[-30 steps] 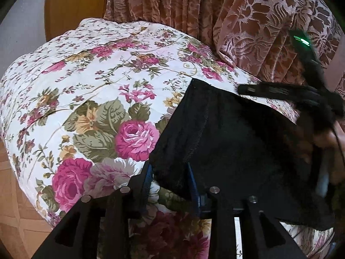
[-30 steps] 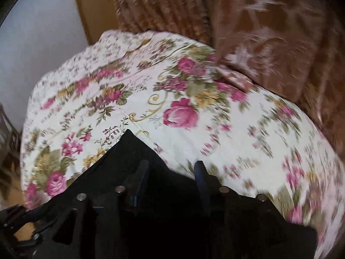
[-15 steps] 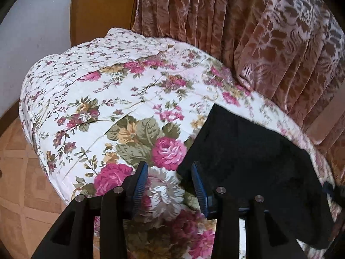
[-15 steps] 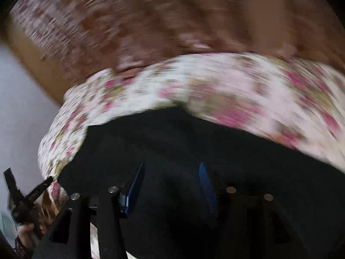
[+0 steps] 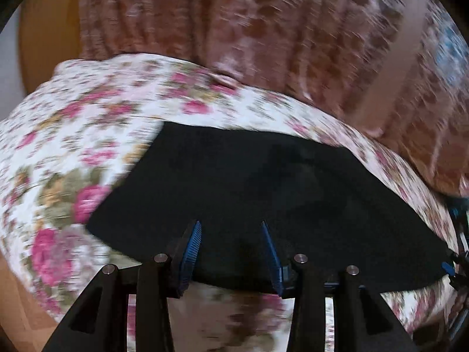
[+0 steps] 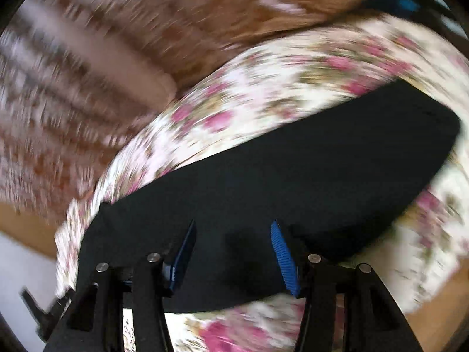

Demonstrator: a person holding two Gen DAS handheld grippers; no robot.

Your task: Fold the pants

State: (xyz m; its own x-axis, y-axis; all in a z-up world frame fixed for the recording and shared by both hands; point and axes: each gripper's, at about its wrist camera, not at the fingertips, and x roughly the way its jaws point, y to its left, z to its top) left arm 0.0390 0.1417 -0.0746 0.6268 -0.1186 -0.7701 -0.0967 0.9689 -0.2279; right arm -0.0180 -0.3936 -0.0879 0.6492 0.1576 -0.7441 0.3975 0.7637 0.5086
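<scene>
Left wrist: pants (image 5: 263,182) flat at 12 (blurred), left gripper (image 5: 231,246) and right gripper (image 6: 231,249) agape, empty; next fold needs an edge grab.

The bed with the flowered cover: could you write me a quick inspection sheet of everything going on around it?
Surface: white quilted bedspread with pink roses, blurred by motion.
Job's things: black fabric pants lying flat on the bedspread in a compact shape.
Clutter: nothing seen.
Grippers: left gripper with jaws apart over the near edge of the pants, gripping nothing; right gripper the same, jaws apart over the pants.
Cables: nothing seen clearly.
Surroundings: brown patterned velvet curtain behind the bed; wooden panel at far left; tan floor below the bed.
</scene>
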